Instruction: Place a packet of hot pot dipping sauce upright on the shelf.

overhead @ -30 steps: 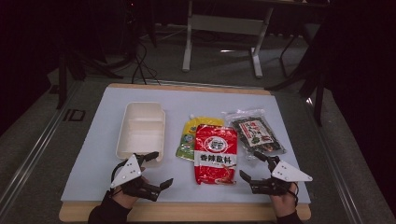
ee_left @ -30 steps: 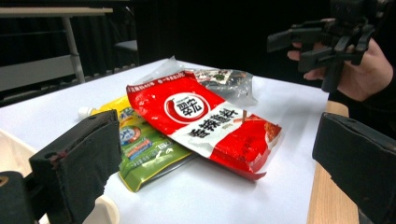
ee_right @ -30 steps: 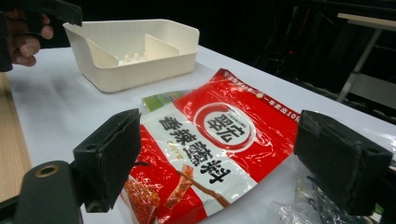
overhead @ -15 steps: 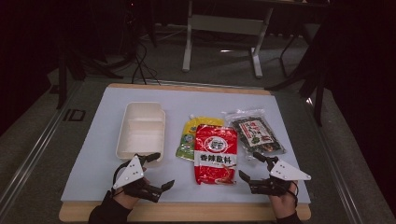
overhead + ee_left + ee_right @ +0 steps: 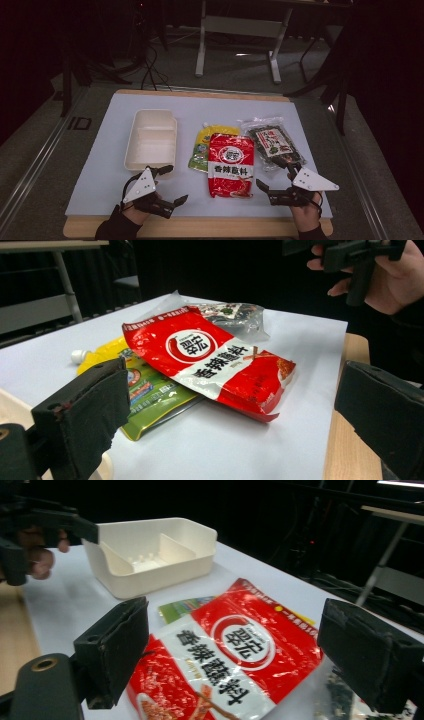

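Centrally on the white mat [image 5: 110,165] covering the table [image 5: 200,227] lay the red sauce packet [image 5: 230,164], flat, its long axis running from the near edge toward the far side, with its printed text reading upright from the person's side. Its far end overlapped the yellow-green pouch [image 5: 202,147], which lay beneath it and a little to its left, its white cap [image 5: 77,356] pointing away toward the far side. Just beside the red packet on the right lay the clear bag of dark seaweed [image 5: 272,142], angled slightly, with its near corner close to the right hand-held gripper [image 5: 274,176]. To the left of the pouch stood the cream divided tray [image 5: 150,137], its long axis also running near to far.

Both tools rested near the front edge of the table. The left hand-held gripper [image 5: 170,184] had its jaws spread wide with nothing between them, just past the tray's near end. The right hand-held gripper was likewise spread wide and empty, facing the red packet's near right corner.
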### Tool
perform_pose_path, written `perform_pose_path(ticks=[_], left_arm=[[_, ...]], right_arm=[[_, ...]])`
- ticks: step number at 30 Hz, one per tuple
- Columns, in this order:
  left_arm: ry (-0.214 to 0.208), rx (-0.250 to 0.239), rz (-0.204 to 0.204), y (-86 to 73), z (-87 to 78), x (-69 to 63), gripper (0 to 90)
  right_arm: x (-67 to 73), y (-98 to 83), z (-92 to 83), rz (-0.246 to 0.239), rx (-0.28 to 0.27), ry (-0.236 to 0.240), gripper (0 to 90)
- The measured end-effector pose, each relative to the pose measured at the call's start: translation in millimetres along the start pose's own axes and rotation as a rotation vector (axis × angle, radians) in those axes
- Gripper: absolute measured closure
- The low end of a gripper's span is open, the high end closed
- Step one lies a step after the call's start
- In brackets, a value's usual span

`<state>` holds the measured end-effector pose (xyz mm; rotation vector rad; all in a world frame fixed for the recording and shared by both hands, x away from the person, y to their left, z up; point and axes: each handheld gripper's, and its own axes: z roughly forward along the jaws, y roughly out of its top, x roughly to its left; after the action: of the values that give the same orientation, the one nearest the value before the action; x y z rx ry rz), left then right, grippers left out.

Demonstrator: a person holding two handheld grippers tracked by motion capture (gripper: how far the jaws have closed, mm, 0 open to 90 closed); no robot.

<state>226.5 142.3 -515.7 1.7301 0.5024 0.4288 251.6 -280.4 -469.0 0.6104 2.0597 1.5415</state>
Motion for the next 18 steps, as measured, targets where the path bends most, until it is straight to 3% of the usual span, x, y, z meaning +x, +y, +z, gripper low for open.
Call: perform_pose_path(ticks=[12, 18], left_arm=[[0.0, 0.003, -0.005, -0.4, 0.6, -0.1, 2.3], [-0.001, 0.011, 0.002, -1.0, 1.8, -0.8, 2.4]], right_arm=[[-16.7, 17.0, 10.4, -0.01, 0.009, 0.016, 12.9], [-30.6, 23.0, 25.5, 0.033, 0.039, 0.057, 10.5]])
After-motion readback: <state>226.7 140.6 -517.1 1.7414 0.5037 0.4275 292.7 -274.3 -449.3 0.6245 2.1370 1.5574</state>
